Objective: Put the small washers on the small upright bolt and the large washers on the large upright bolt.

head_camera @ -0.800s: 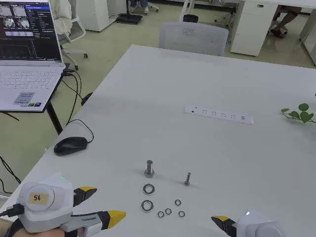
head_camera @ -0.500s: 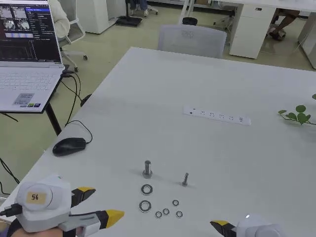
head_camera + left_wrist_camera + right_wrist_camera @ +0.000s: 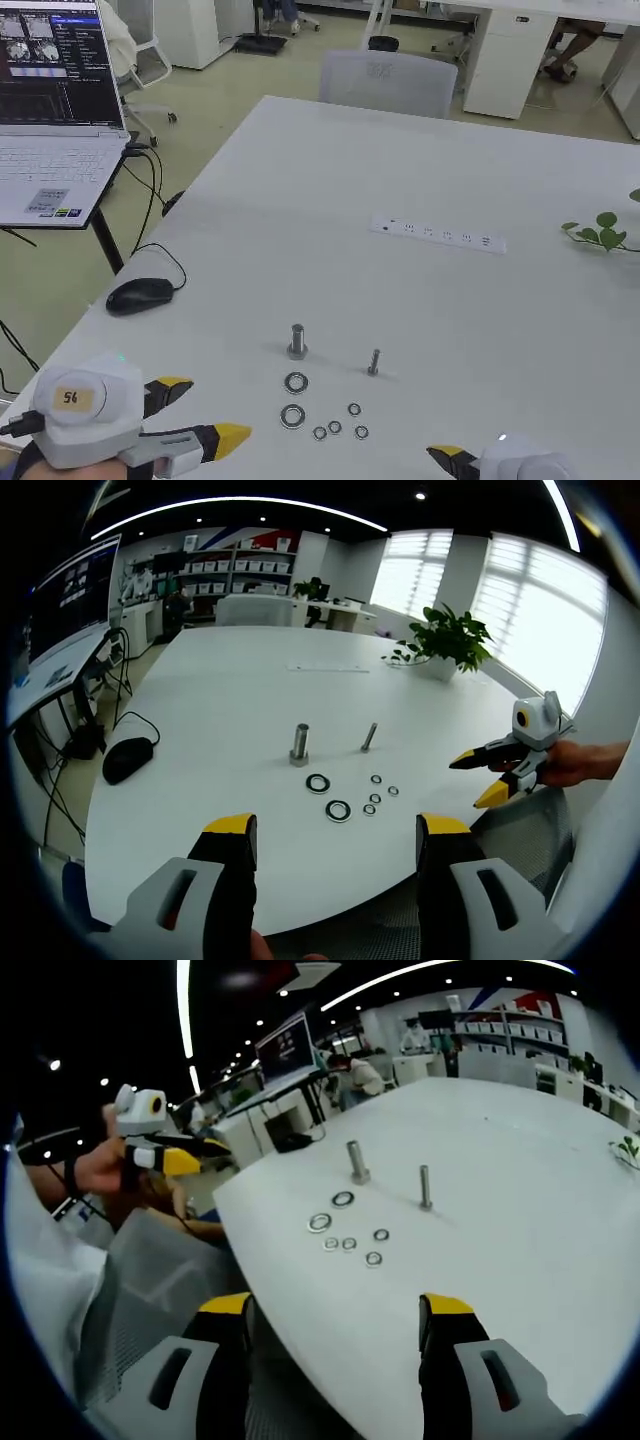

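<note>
Head view, bolts: two stood upright, small bolt [image 3: 373,362] beside large bolt [image 3: 297,340].
Large washers [image 3: 296,382]: two lay on table [image 3: 400,160] by large bolt.
Small washers [image 3: 354,409]: four, farther off.
Left hand-held gripper [image 3: 335,825]: apart.
Right hand-held gripper [image 3: 335,1305]: apart.

mouse [image 3: 140,295], power strip [image 3: 436,234], laptop [image 3: 55,110], plant [image 3: 604,231]

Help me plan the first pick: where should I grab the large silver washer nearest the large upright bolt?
Probably pinch the large flat silver washer across its band, one tip through the hole, one outside. It lies flat on the white table, so bring the left tongs down from above, clear of the large steel bolt beyond it.
</note>
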The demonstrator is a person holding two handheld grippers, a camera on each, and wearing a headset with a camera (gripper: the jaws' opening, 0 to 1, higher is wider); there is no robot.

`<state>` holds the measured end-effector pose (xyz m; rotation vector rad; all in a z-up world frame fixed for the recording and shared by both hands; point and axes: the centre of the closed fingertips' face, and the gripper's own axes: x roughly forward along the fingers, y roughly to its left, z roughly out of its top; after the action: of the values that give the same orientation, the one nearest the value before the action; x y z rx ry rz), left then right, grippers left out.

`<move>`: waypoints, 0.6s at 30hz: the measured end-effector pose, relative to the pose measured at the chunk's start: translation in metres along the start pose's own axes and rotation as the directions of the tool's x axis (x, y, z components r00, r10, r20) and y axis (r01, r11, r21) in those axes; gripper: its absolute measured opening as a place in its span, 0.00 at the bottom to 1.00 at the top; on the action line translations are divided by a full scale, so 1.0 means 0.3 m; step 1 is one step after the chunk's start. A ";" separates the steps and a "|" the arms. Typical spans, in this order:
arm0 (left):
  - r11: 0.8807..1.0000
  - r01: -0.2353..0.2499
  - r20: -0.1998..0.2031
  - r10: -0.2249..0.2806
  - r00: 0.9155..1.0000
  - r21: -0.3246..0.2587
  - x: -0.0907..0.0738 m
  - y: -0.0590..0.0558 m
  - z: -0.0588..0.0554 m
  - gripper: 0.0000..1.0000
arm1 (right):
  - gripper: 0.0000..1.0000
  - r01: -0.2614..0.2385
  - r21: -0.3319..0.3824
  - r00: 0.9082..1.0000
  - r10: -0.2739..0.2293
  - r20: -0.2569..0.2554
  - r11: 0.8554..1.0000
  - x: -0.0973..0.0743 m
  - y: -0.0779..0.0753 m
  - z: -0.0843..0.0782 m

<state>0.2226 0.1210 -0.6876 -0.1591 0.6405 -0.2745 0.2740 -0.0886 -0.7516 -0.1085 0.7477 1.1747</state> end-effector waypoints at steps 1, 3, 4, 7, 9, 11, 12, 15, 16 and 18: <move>1.000 0.000 -0.001 0.000 1.000 0.000 0.000 -0.001 -0.001 0.64 | 0.69 -0.001 0.001 1.000 0.001 -0.001 1.000 0.000 0.001 -0.002; 1.000 0.002 -0.002 -0.002 1.000 0.000 0.000 -0.004 -0.004 0.64 | 0.69 0.001 0.000 1.000 -0.001 -0.003 1.000 -0.002 0.004 -0.006; 1.000 0.003 -0.003 -0.003 1.000 -0.001 0.001 -0.006 -0.006 0.64 | 0.69 0.000 0.001 1.000 0.000 -0.004 1.000 -0.002 0.006 -0.007; 1.000 0.006 -0.005 -0.006 1.000 -0.001 0.003 -0.010 -0.010 0.64 | 0.69 0.000 0.002 1.000 0.000 -0.008 1.000 -0.004 0.010 -0.015; 1.000 0.008 -0.005 -0.008 1.000 0.001 0.004 -0.011 -0.009 0.64 | 0.69 0.001 0.002 1.000 -0.001 -0.008 1.000 -0.006 0.012 -0.018; 1.000 0.010 -0.004 -0.010 1.000 0.001 0.005 -0.012 -0.009 0.64 | 0.69 0.002 0.004 1.000 -0.002 -0.008 1.000 -0.009 0.012 -0.019; 1.000 0.011 -0.005 -0.011 1.000 0.003 0.005 -0.013 -0.009 0.64 | 0.69 0.003 0.003 1.000 -0.003 -0.008 1.000 -0.010 0.011 -0.020; 1.000 0.016 -0.008 -0.016 1.000 0.009 0.007 -0.019 -0.010 0.65 | 0.69 0.004 0.001 1.000 -0.004 -0.013 1.000 -0.012 0.009 -0.024; 1.000 0.017 -0.009 -0.017 1.000 0.012 0.007 -0.020 -0.011 0.65 | 0.69 0.005 0.000 1.000 -0.005 -0.013 1.000 -0.013 0.009 -0.023; 1.000 0.020 -0.011 -0.020 1.000 0.016 0.008 -0.022 -0.012 0.65 | 0.69 0.007 0.000 1.000 -0.006 -0.010 1.000 -0.013 0.007 -0.019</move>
<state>0.2210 0.1137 -0.6902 -0.1489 0.6477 -0.2998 0.2688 -0.0934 -0.7529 -0.1166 0.7561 1.1686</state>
